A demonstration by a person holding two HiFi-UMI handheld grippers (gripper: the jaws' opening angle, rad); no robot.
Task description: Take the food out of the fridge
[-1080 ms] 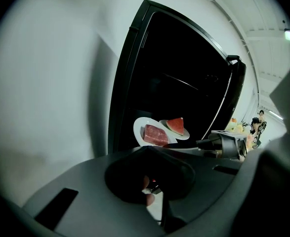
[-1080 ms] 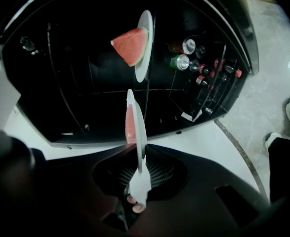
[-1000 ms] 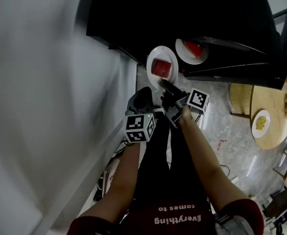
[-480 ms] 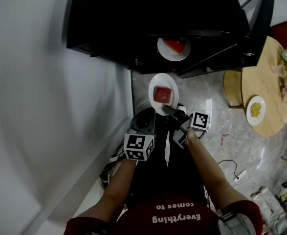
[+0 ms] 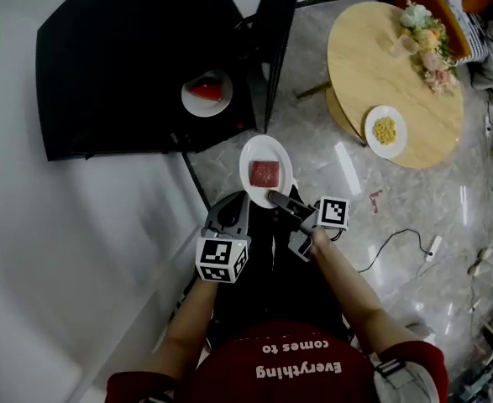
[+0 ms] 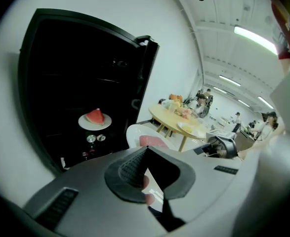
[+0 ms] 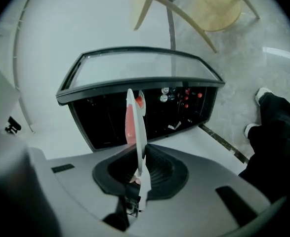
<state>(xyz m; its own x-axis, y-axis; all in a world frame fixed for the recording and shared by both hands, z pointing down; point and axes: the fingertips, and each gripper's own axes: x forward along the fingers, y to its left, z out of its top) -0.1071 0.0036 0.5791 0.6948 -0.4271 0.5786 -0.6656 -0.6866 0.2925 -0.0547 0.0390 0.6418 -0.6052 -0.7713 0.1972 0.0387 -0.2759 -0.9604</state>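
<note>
Right gripper [image 5: 273, 196] is clamping the near rim of the white plate [image 5: 250, 151]. 1 slab of red meat [image 5: 265, 173] is sitting mid-plate, just ahead of the jaws. Left gripper [image 5: 232, 204] is hanging just beside it, jaws closed on nothing. Plate is already clear of the fridge [image 5: 120, 82], which is standing open ahead-left of both grippers. 1 more plate, with a watermelon slice [image 5: 206, 90], is waiting on its shelf. Round table [image 5: 380, 65], far ahead-right, is looking like the drop spot. It's a single-edge grip, so I'd be holding the plate level and going slow, since the meat could slide. Left gripper is looking free for plate 2.
</note>
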